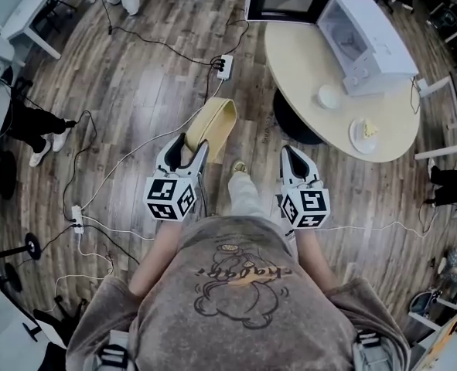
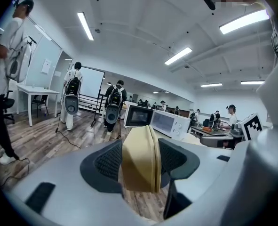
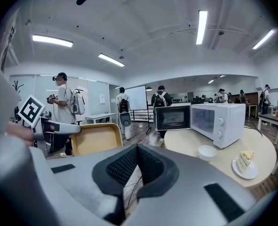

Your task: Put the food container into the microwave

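Head view: the left gripper (image 1: pixel 191 151) pinches a beige food container (image 1: pixel 213 124) by its near end, over the wooden floor (image 1: pixel 151 76) and well short of the round table (image 1: pixel 305 60). On that table the microwave (image 1: pixel 371 37) stands with its door (image 1: pixel 278 1) swung open; a bowl (image 1: pixel 329 97) and a plate (image 1: pixel 365 134) of cake lie near it.

Left gripper view: both pads press the container's sides — it stands on edge.

Right gripper view: the right gripper (image 3: pixel 137 154) has its jaws pressed together, nothing between them.
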Motion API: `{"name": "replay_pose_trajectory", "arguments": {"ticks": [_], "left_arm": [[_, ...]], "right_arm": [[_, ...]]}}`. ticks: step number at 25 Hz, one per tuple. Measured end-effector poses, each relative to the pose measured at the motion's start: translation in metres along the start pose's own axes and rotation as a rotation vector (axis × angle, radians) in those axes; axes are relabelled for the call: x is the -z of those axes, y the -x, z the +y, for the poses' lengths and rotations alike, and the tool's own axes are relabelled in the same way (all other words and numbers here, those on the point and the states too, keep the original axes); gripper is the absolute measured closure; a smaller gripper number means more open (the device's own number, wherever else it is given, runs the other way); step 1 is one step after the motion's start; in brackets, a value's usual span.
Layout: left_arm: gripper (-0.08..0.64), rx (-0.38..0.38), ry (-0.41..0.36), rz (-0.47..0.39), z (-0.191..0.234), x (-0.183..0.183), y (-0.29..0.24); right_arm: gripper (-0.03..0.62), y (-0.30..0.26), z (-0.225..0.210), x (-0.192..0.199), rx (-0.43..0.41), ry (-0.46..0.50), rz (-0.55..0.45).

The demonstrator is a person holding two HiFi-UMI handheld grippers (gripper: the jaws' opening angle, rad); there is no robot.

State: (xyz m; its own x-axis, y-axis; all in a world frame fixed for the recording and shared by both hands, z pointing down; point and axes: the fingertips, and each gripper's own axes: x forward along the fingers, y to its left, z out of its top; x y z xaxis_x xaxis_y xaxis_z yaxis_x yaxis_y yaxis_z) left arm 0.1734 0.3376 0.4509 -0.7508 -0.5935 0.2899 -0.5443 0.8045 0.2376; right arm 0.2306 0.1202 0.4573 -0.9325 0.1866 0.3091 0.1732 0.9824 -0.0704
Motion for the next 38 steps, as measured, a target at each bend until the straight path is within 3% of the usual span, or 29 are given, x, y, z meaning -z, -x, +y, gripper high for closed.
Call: {"name": "replay_pose_trajectory", "arguments": {"ticks": [15, 24, 38], "left_arm": [[0.304, -0.032, 0.019, -0.012, 0.018, -0.063, -0.127], [0.302, -0.036, 0.026, -0.033, 0.025, -0.09, -0.19], [0.304, 0.066, 0.019, -0.01, 0.053, -0.129, -0.292]], "right_arm": [[0.593, -0.115, -0.079, -0.063, -0.053, 0.013, -0.006], [0.593, -0.17, -0.116, -0.076, -0.082, 0.023, 0.007], [0.592, -0.247, -0.159, -0.098, -0.012, -0.021, 0.029]]}}
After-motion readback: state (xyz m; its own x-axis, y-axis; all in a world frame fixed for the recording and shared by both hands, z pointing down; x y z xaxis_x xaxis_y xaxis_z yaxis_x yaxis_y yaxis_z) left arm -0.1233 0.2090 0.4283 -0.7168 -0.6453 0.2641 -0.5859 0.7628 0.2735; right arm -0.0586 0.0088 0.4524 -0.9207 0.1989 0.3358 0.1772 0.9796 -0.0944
